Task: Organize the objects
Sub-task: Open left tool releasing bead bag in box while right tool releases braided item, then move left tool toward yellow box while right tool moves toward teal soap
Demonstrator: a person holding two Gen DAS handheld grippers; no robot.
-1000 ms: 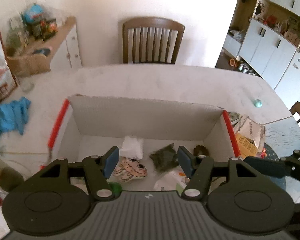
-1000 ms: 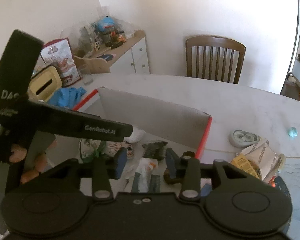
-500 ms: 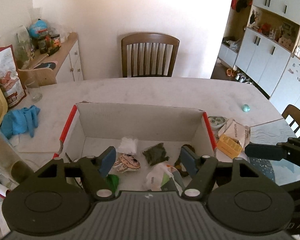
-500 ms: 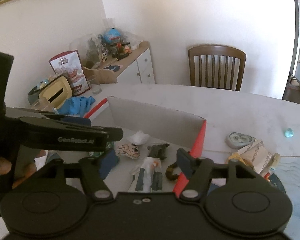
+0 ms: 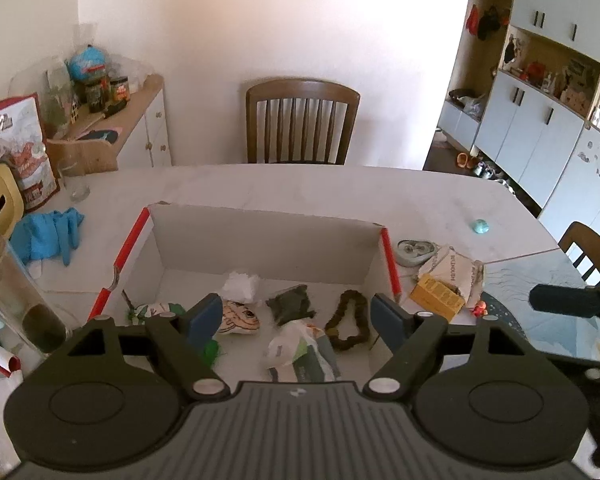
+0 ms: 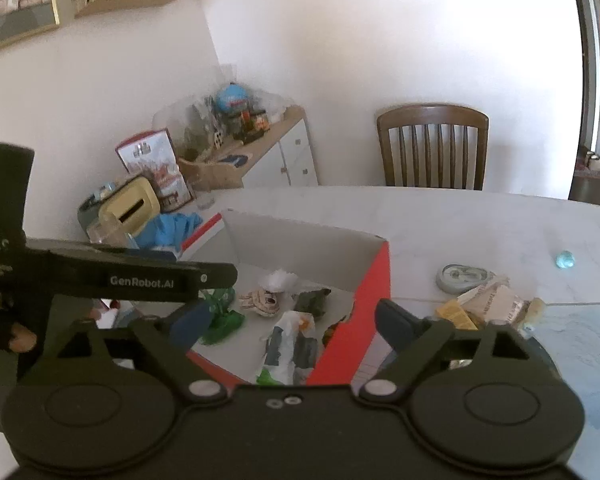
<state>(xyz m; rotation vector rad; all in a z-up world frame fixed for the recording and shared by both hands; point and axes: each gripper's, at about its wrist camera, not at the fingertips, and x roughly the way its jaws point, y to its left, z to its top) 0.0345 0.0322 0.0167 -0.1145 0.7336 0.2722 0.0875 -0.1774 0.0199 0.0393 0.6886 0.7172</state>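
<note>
Change: both hand-held grippers have drawn back from the box, jaws just been opening, nothing between them.
Left view: left hand-held gripper (image 5: 294, 318) spread wide, empty; scrunchie (image 5: 347, 320), wrapper (image 5: 296, 350) lie in box (image 5: 260, 240), gathered there.
Right view: right hand-held gripper (image 6: 290, 316) wide, empty; yellow packet (image 6: 454, 314) waits on surface (image 6: 460, 224), likely unsorted.
</note>
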